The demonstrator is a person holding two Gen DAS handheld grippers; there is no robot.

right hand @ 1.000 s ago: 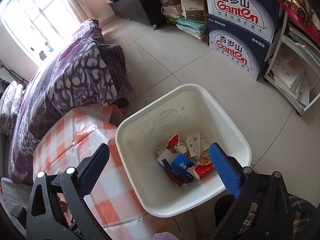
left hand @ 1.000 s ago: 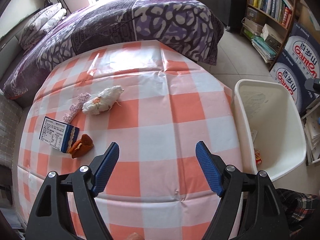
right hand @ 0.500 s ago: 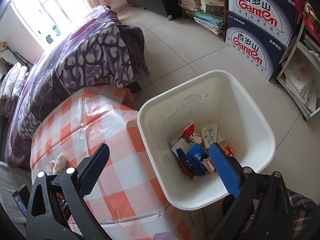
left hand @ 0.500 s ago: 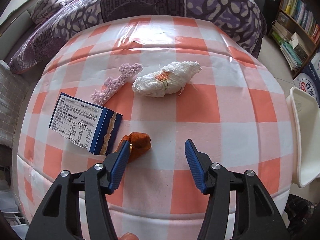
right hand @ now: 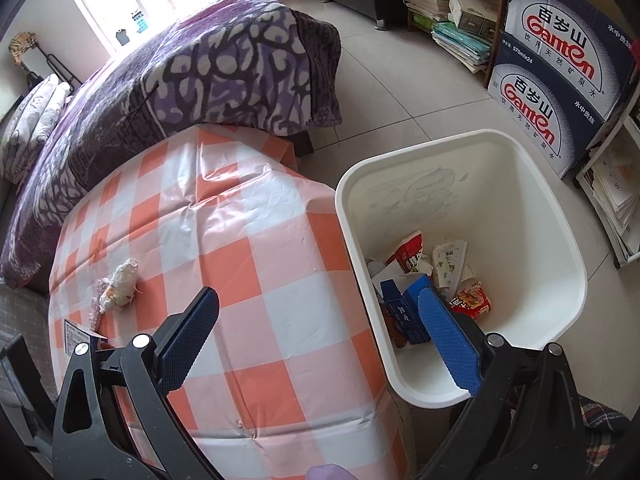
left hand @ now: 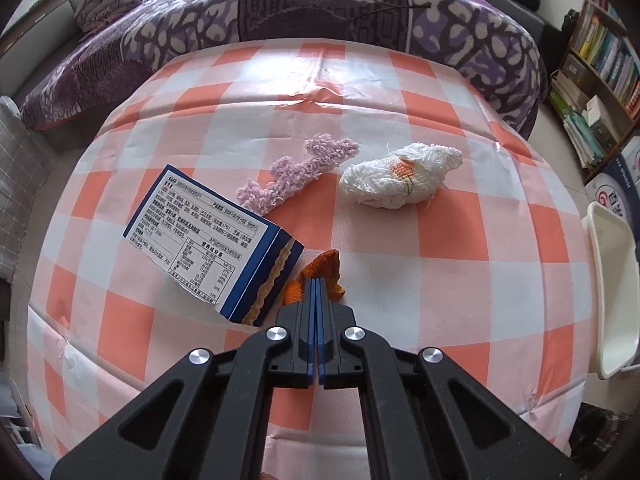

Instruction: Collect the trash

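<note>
- L gripper (left hand: 316, 280): jaws have just been closing and are now meeting pad to pad, pinching the near edge of an orange scrap (left hand: 325, 266) that is lying on the checked tablecloth (left hand: 452, 240).
- Orange scrap: sitting near the table's near edge, touching or just beside the right end of a blue-and-white carton (left hand: 208, 240); which one, cannot tell.
- Carton: lying flat, printed label facing up, left of the scrap.
- Lilac fuzzy strip (left hand: 298, 176): lying farther back, its near end just beside the carton's far corner.
- White wad w/ orange mark (left hand: 400, 178): resting right of the lilac strip, apart from it.
- R gripper (right hand: 316, 336): jaws standing wide apart, nothing between the pads; hanging over the gap where table edge and bin meet.
- White bin (right hand: 560, 216): standing on the tiled floor right of the table, just beside it; holding red wrappers, white paper and blue boxes at its bottom.
- Background: purple patterned bed (left hand: 320, 4) lying beyond the table's far edge; bookshelf (left hand: 600, 76) and printed cartons (right hand: 560, 64) standing at far right.
</note>
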